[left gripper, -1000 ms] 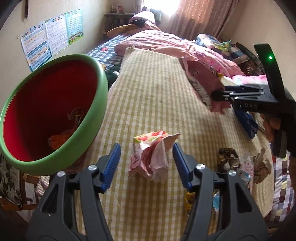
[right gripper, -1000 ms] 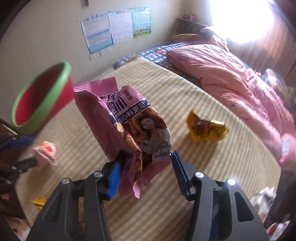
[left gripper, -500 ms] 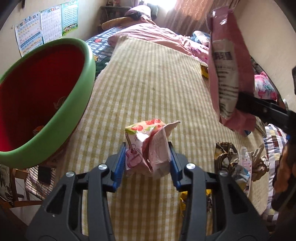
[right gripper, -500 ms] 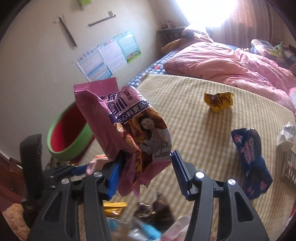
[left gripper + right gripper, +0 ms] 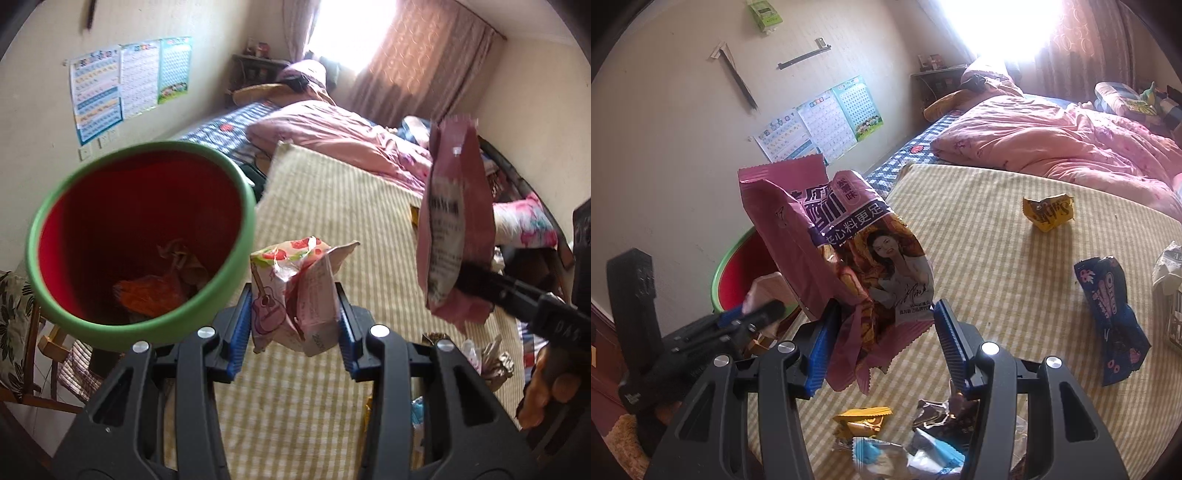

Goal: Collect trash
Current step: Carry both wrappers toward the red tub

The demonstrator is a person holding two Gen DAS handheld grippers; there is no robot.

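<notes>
My left gripper [image 5: 291,325] is shut on a crumpled pink-and-white strawberry wrapper [image 5: 295,288], held up beside the rim of the green bin with a red inside [image 5: 144,236]. The bin holds some wrappers at its bottom. My right gripper [image 5: 882,332] is shut on a tall pink snack bag [image 5: 846,251], held in the air; that bag [image 5: 454,225] shows at the right in the left wrist view. The bin [image 5: 738,273] sits behind the bag in the right wrist view, with the left gripper [image 5: 746,314] in front of it.
A yellow-checked mat [image 5: 997,251] covers the bed. On it lie a yellow wrapper [image 5: 1049,212], a blue Oreo wrapper [image 5: 1108,314] and a pile of several wrappers [image 5: 905,439] near me. A pink quilt [image 5: 1052,144] lies behind. A wooden chair [image 5: 48,354] stands under the bin.
My left gripper closed on the strawberry wrapper and lifted it off the mat toward the bin. My right gripper swung the pink bag left, closer to the bin.
</notes>
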